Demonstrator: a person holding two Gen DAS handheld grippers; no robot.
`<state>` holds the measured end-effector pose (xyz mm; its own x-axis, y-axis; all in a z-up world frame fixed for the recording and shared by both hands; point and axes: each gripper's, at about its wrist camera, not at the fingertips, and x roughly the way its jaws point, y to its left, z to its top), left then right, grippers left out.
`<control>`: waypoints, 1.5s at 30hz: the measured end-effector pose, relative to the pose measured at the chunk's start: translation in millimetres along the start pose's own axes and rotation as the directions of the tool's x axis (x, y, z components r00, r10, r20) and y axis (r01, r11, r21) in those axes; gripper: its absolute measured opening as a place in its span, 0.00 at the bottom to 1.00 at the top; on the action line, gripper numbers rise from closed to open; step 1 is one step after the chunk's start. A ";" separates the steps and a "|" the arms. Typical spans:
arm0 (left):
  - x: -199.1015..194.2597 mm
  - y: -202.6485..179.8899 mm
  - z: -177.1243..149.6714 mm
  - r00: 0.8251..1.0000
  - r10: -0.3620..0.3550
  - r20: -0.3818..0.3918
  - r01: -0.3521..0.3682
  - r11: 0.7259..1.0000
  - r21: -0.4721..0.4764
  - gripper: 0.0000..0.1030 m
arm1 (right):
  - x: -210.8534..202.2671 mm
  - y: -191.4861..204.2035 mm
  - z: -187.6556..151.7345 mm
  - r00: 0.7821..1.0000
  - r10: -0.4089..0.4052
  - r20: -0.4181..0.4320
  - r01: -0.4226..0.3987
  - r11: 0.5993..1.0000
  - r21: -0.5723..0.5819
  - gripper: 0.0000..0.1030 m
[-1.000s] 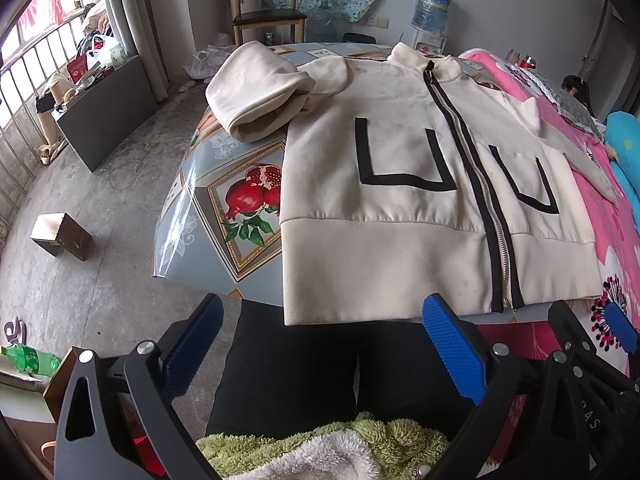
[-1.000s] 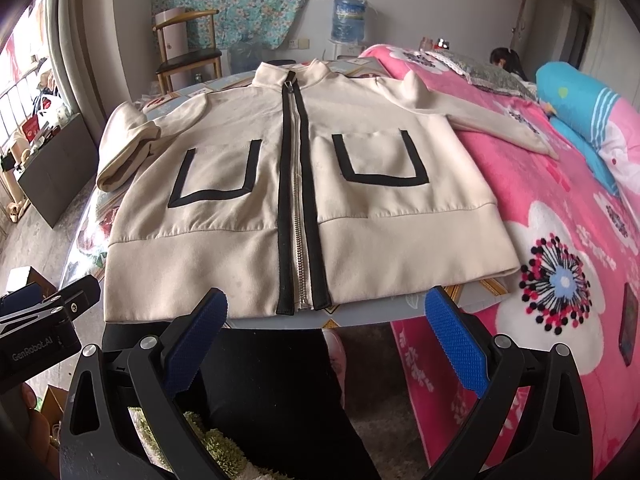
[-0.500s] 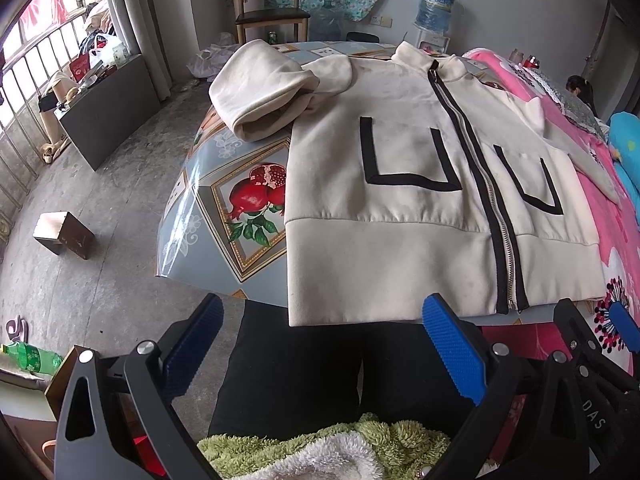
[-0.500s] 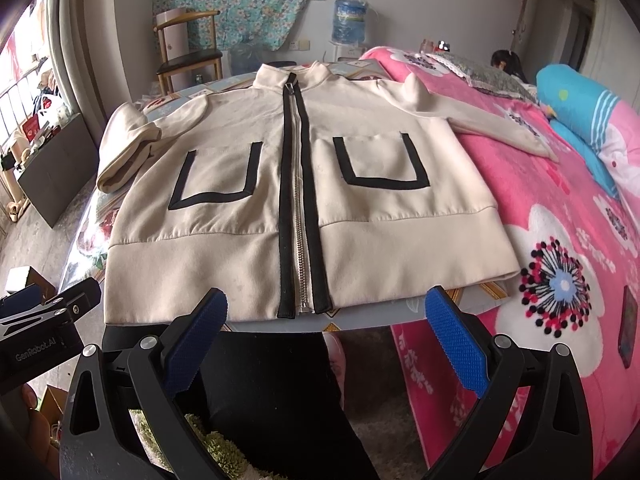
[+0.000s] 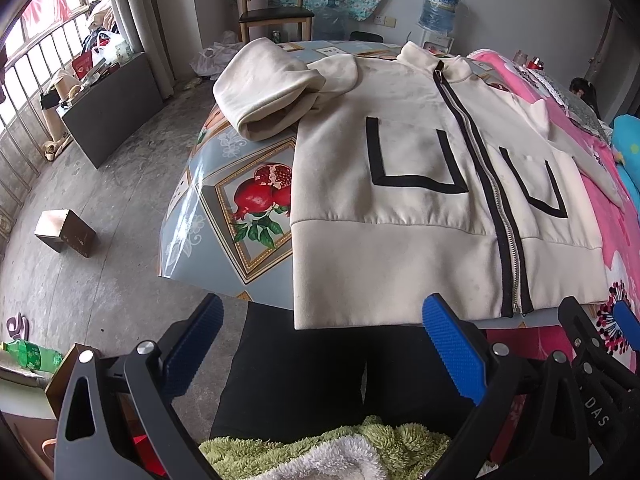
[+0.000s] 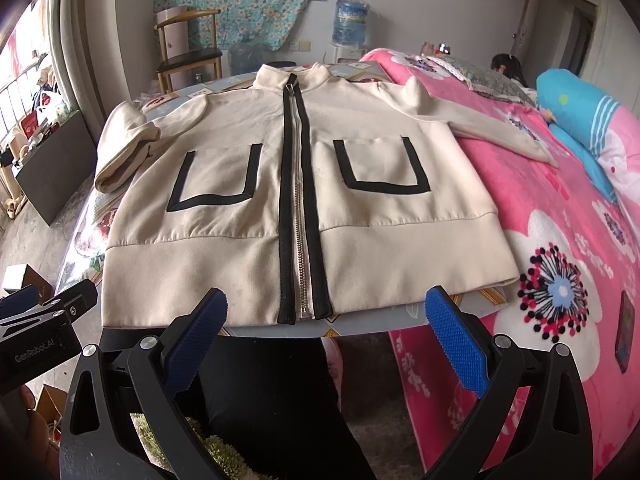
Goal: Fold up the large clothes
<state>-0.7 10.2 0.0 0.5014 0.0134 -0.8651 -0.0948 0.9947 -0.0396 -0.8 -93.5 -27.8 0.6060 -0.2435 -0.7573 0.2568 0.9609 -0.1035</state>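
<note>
A cream zip jacket (image 6: 280,184) with black U-shaped pocket trim lies front up and flat on a round table (image 5: 224,216), hem toward me. Its left sleeve (image 5: 272,88) is bunched on the table; the right sleeve (image 6: 492,128) stretches onto the pink bed. My left gripper (image 5: 324,332) hovers open just short of the hem's left corner (image 5: 304,320). Over at the hem's right half, my right gripper (image 6: 326,320) is open too, nothing between its blue pads (image 6: 456,340). The left gripper's body (image 6: 44,328) shows in the right wrist view.
The person's black-trousered legs (image 5: 320,376) and a green fuzzy garment (image 5: 320,456) are below the grippers. A pink floral bed (image 6: 560,264) borders the table on the right. A wooden chair (image 5: 272,4), water bottle (image 6: 350,20), dark bench (image 5: 108,108) and small box (image 5: 66,232) stand beyond.
Both grippers have crept slightly forward toward the jacket's hem, which looks a little larger now. Both stayed open.
</note>
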 end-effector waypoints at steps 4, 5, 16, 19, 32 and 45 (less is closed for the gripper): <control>2.5 2.5 1.6 1.000 0.002 -0.002 -0.002 1.000 -0.003 0.95 | 0.9 0.0 0.9 1.000 -0.001 0.002 0.001 1.000 -0.001 0.93; 3.3 3.4 2.0 1.000 0.004 -0.002 -0.004 1.000 -0.003 0.95 | 1.9 0.0 -0.3 1.000 -0.001 0.002 0.001 1.000 -0.001 0.93; 19.3 8.5 15.1 1.000 0.015 -0.027 -0.016 1.000 -0.013 0.95 | 15.9 5.4 14.9 1.000 -0.008 0.012 0.008 1.000 -0.022 0.93; 25.8 10.3 19.9 0.999 0.018 -0.036 -0.019 1.000 -0.014 0.95 | 19.5 10.2 20.6 1.000 -0.016 0.020 0.016 0.999 -0.031 0.93; 49.5 30.1 52.0 0.998 0.041 -0.053 -0.043 0.998 -0.038 0.95 | 38.3 39.4 52.9 0.999 -0.029 0.019 0.031 0.996 -0.082 0.93; 66.8 74.2 96.7 0.992 -0.053 0.117 0.058 0.997 -0.046 0.95 | 65.5 64.5 127.7 0.949 0.311 0.042 -0.309 0.949 -0.057 0.93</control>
<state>108.9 94.8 -12.4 0.6029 -0.0270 -0.7974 -0.1050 0.9880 -0.1129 151.6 -64.3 -1.7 0.6865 0.0623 -0.7244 0.0141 0.9950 0.0989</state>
